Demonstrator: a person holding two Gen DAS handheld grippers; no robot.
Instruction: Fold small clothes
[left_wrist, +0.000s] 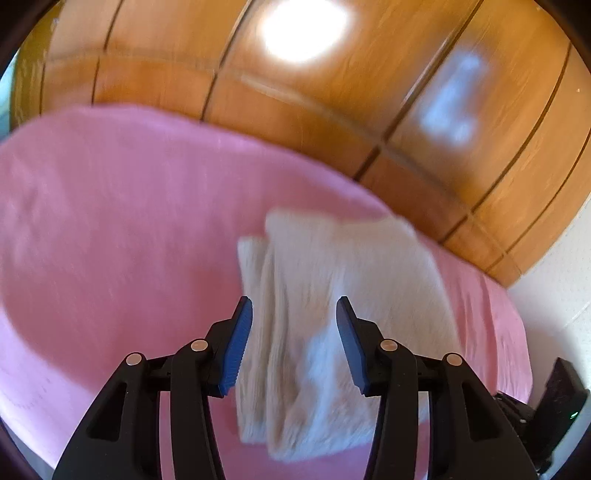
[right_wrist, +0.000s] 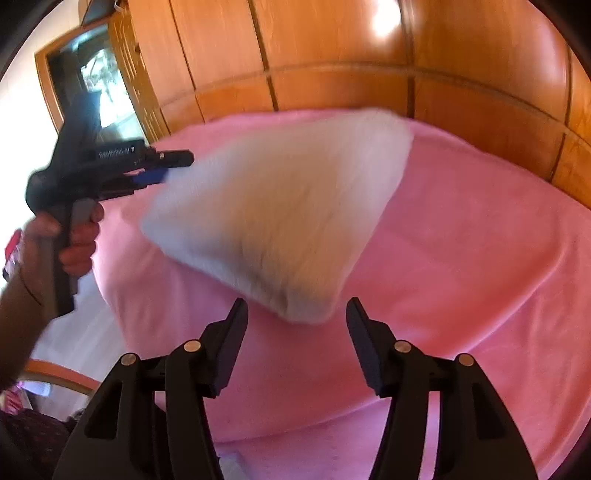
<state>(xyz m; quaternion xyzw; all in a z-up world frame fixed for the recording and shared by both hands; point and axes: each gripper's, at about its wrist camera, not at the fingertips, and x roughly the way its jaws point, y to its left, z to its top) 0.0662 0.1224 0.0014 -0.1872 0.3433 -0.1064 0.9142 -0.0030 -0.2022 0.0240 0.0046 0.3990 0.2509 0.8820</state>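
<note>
A cream ribbed cloth (left_wrist: 332, 295), folded over itself, lies blurred on the pink bedspread (left_wrist: 110, 221). My left gripper (left_wrist: 293, 306) hovers over its near part with the blue pads (left_wrist: 236, 350) wide apart and nothing pressed between them. In the right wrist view the same cloth (right_wrist: 280, 214) looks like a rough triangle. Its near corner sits just beyond my right gripper (right_wrist: 297, 304), whose jaws stand open and bare. There the left gripper (right_wrist: 171, 168), held by a hand (right_wrist: 79, 236), points at the cloth's left edge.
Glossy wooden wardrobe panels (right_wrist: 332, 55) run behind the bed. A dark mirror or doorway (right_wrist: 92, 81) stands at the far left. The bedspread's edge (right_wrist: 122, 325) drops to a pale floor on the left. A black device (left_wrist: 554, 402) shows at the lower right.
</note>
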